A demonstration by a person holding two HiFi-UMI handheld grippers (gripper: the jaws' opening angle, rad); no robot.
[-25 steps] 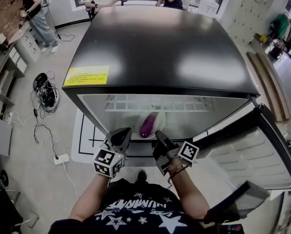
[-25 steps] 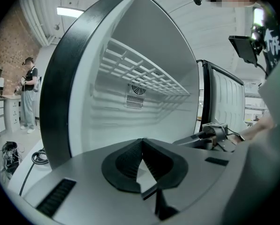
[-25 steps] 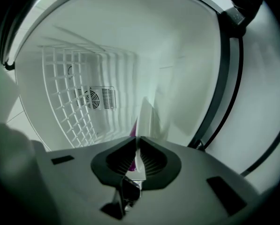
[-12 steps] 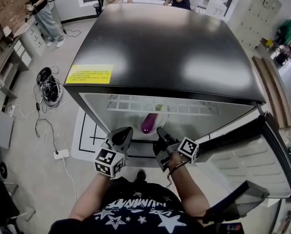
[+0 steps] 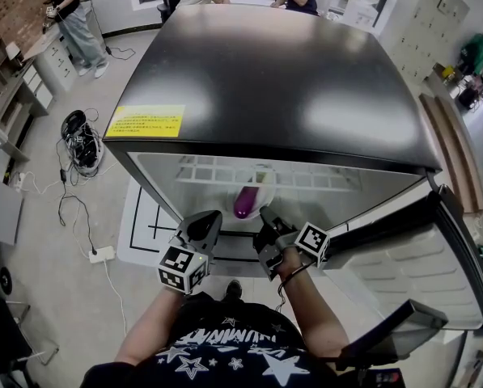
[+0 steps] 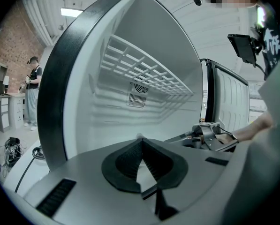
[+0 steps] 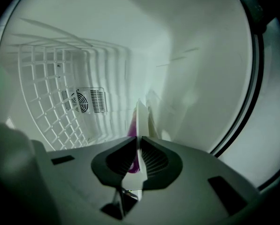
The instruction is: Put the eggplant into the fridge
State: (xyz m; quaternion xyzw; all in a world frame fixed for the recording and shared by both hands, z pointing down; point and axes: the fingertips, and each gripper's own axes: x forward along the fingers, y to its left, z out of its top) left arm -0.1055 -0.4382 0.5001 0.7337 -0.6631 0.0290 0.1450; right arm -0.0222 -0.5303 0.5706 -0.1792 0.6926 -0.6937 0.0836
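Note:
A purple eggplant (image 5: 246, 200) lies on a white plate (image 5: 263, 181) just inside the open fridge (image 5: 273, 87). My right gripper (image 5: 266, 215) is shut on the plate's near rim. In the right gripper view the plate (image 7: 141, 118) shows edge-on between the jaws, with the eggplant (image 7: 131, 131) just left of it. My left gripper (image 5: 205, 221) hovers shut at the fridge opening, left of the plate, holding nothing. Its closed tips (image 6: 140, 142) face the white inner wall.
A wire shelf (image 6: 147, 71) and a fan vent (image 7: 83, 101) sit at the back of the fridge. The fridge door (image 5: 411, 257) stands open to the right. Cables (image 5: 79, 148) lie on the floor at left. People are at the far side of the room.
The right gripper has edged the plate with the eggplant slightly further into the fridge. The left gripper has barely moved.

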